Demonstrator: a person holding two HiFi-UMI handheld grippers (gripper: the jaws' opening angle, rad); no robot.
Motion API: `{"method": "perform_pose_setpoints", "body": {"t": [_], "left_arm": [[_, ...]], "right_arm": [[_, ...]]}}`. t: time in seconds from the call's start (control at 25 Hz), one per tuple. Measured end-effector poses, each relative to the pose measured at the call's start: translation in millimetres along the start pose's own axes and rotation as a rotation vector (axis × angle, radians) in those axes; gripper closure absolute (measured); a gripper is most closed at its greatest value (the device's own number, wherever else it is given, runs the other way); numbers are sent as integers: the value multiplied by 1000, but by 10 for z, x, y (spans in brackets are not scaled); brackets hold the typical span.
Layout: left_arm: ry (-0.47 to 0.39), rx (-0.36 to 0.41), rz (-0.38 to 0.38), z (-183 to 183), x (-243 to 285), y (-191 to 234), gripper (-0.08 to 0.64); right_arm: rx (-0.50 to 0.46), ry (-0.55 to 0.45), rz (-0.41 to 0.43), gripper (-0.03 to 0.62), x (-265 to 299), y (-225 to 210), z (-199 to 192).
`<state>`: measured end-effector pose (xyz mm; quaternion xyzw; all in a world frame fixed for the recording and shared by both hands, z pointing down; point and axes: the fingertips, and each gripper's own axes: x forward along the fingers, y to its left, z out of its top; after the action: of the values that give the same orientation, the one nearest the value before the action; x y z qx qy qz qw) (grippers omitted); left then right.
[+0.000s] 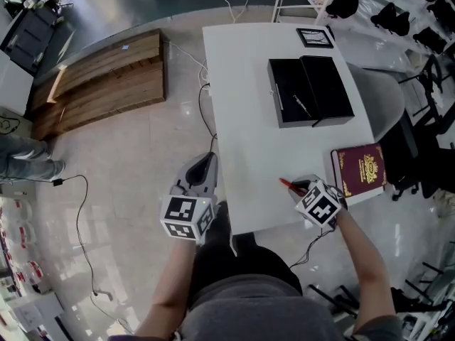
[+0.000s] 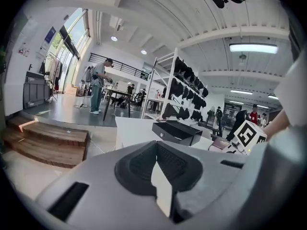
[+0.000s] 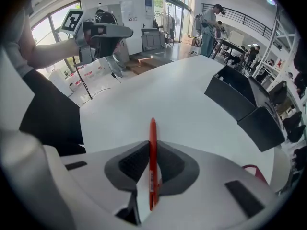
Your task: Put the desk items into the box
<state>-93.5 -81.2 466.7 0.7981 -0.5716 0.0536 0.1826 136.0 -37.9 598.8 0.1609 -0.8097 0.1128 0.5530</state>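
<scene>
A red pen stands pinched between the pads of my right gripper, its tip pointing out over the white table. In the head view the pen pokes out of that gripper near the table's front edge. The open black box lies at the table's far side with a dark pen inside. A maroon booklet rests just right of my right gripper. My left gripper hovers off the table's left edge, jaws together and holding nothing.
A small black-framed picture lies beyond the box. A wooden platform sits on the floor to the left, and cables trail across the floor. Racks of dark items stand at the right. People stand far off in the room.
</scene>
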Motion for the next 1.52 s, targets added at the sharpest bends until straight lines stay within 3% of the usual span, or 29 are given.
{"method": "perform_pose_setpoints", "body": {"t": [0.4, 0.84, 1.52], "left_arm": [[-9, 40, -56, 168, 153, 7, 554], [0, 97, -151, 284, 400, -118, 554], [-5, 176, -281, 543, 833, -248, 554]], "right_arm": [[259, -227, -64, 537, -429, -179, 383], [439, -455, -146, 537, -927, -489, 780], [667, -720, -298, 537, -1327, -1135, 1220]]}}
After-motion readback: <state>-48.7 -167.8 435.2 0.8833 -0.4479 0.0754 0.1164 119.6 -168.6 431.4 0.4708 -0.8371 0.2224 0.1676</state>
